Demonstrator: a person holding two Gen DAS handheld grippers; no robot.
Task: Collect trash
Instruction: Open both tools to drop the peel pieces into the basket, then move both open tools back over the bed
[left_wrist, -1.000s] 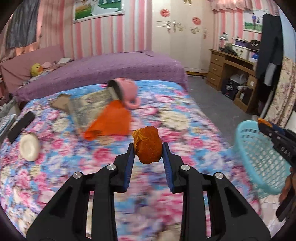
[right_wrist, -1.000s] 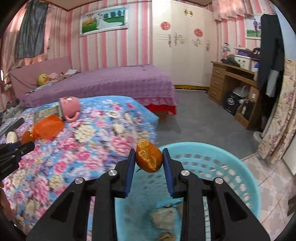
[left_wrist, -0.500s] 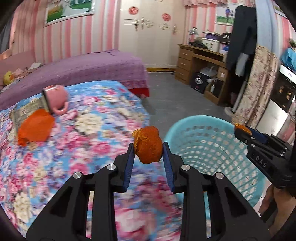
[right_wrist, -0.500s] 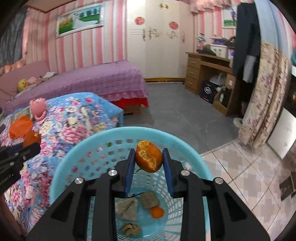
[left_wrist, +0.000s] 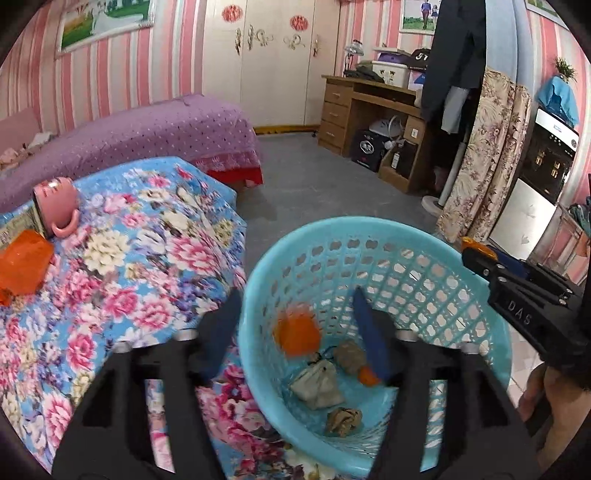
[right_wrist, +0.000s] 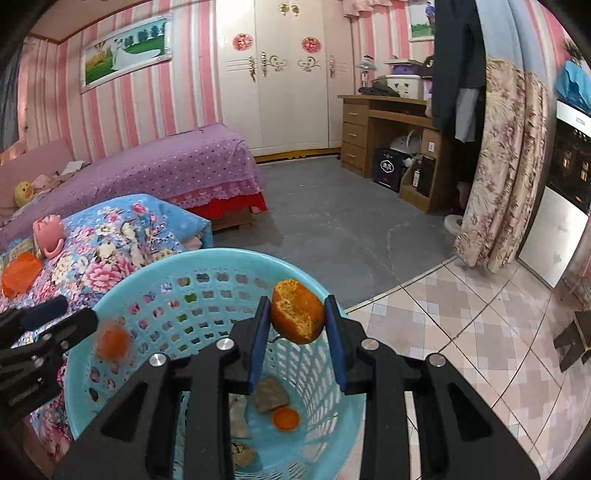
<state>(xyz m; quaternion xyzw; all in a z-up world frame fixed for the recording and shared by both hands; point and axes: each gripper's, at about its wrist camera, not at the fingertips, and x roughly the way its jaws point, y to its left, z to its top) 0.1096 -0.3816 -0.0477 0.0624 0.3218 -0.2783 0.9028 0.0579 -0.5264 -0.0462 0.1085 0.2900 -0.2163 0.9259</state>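
Observation:
A light blue plastic basket (left_wrist: 424, 236) (right_wrist: 207, 258) stands on the floor beside the bed. My left gripper (left_wrist: 295, 325) hangs over it with its jaws opening wide. An orange peel (left_wrist: 297, 330) (right_wrist: 110, 341), blurred, is falling free between them into the basket. My right gripper (right_wrist: 297, 317) is shut on a second orange peel (right_wrist: 297, 312) above the basket's far rim. Crumpled paper wads (left_wrist: 317, 382) and a small orange scrap (right_wrist: 285, 419) lie on the basket floor.
The bed with the floral blue cover (left_wrist: 122, 273) lies left of the basket, with a pink mug (left_wrist: 57, 206) and an orange wrapper (left_wrist: 22, 266) on it. A purple bed (right_wrist: 166, 166), a wooden desk (left_wrist: 373, 110) and a floral curtain (right_wrist: 498, 166) stand further off.
Both grippers swung right from the bed to over the basket. The left jaws spread and let go of their orange peel, which now drops. The right keeps its grip.

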